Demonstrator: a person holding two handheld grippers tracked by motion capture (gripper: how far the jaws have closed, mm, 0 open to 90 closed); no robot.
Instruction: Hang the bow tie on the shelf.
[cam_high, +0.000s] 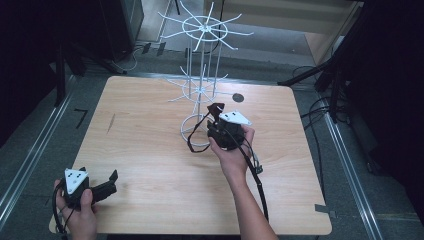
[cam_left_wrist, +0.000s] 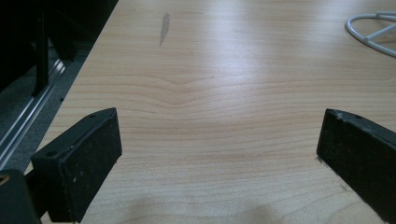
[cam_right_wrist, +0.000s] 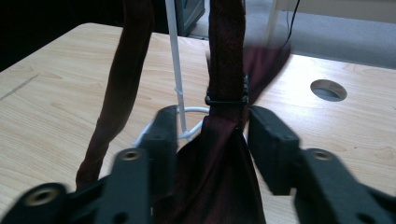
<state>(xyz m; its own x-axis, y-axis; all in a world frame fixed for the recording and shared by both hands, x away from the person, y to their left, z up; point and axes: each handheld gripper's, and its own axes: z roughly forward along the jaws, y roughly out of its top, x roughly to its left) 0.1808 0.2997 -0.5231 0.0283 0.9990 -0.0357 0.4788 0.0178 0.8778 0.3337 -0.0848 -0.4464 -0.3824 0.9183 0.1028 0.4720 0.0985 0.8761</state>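
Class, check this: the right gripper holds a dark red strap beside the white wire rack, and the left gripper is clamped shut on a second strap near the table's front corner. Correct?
Not quite. The left gripper is open with nothing between its jaws, as the left gripper view shows: bare table. The rest stands: the right gripper holds the dark red strap beside the white wire rack.

Overhead light falls on the pale wooden table (cam_high: 150, 150), its surroundings sunk in darkness. Glare streaks the wood at 12 o'clock in the left gripper view; motion blur smears the dark red strap (cam_right_wrist: 226, 70) at 12 o'clock in the right gripper view.
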